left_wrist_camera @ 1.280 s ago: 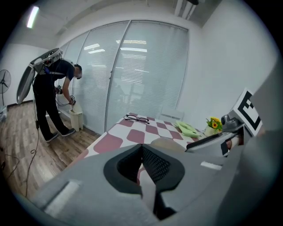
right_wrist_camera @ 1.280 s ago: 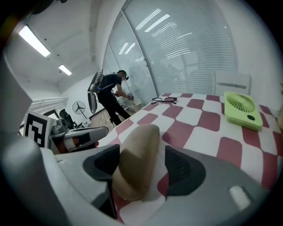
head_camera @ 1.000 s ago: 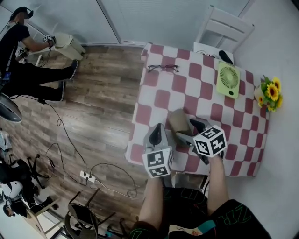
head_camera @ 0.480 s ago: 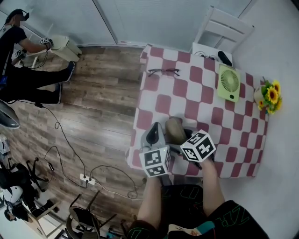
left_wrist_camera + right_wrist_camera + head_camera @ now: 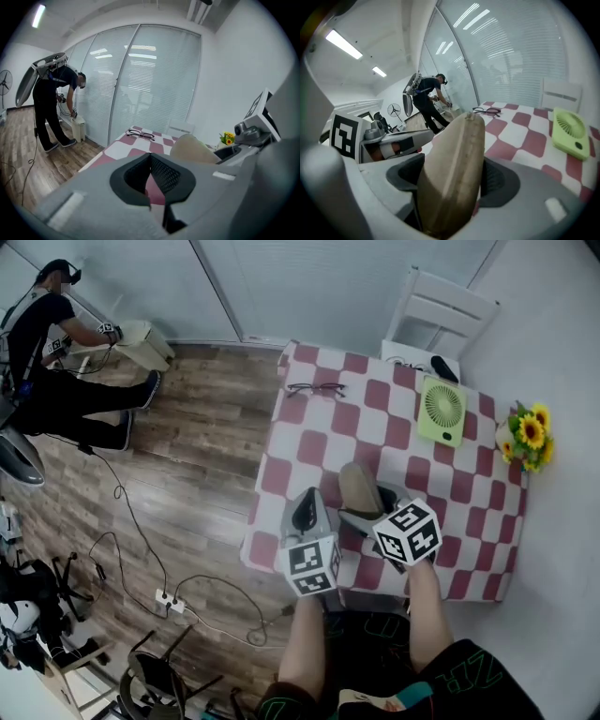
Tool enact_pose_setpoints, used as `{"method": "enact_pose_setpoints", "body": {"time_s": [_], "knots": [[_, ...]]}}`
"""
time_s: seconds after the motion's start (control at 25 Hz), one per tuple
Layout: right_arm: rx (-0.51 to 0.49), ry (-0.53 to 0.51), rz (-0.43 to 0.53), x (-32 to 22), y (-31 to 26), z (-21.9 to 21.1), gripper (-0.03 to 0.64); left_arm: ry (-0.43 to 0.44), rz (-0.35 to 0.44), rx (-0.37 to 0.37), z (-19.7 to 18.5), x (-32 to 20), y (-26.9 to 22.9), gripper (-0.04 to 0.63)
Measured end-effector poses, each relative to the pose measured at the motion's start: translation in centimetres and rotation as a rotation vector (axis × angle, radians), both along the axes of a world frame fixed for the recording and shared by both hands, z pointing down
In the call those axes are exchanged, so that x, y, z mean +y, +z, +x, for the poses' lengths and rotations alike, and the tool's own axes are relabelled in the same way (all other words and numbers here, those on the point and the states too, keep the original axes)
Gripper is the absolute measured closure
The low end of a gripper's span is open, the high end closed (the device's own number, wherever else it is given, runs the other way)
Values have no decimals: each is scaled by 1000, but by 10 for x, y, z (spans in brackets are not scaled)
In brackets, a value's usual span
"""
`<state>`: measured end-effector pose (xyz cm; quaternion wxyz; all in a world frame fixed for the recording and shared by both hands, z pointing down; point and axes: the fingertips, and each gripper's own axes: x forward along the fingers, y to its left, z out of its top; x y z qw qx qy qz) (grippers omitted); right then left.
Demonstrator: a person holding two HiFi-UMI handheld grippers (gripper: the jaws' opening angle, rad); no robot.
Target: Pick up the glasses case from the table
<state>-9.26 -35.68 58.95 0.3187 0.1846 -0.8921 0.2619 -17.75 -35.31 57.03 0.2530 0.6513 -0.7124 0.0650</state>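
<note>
The beige glasses case stands on end between the fingers of my right gripper, just above the checked table near its front edge. In the right gripper view the case fills the gap of the right gripper; the jaws are closing and both pads press on its sides. My left gripper sits just left of the case, apart from it. In the left gripper view the left gripper has its pads together with nothing between them, and the case shows to the right.
A pair of eyeglasses lies at the table's far left. A green fan lies far right, with sunflowers at the right edge. A white chair stands behind the table. A person bends over a bin far left; cables cross the floor.
The right gripper has risen a little with the case in it, after dipping toward the table's front edge. The left gripper stays beside it.
</note>
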Motion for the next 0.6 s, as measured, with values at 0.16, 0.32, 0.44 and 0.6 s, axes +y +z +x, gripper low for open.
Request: {"method": "enact_pose_setpoints", "body": {"time_s": [0.16,0.32,0.44,0.6], "knots": [[-35,85,113,-18,-30,39,265,32,70,-16,30,-11,-25,584],[-62,198,238,-45,-70,81,265,104,146,-87,61,-26,-62,584],[-95,256,324,-55,-99,108,265,141,204,-117,81,-31,-88,584],[-138,309,464,-76,-139,126,265,165,299,-162,87,-52,-125,584]]}}
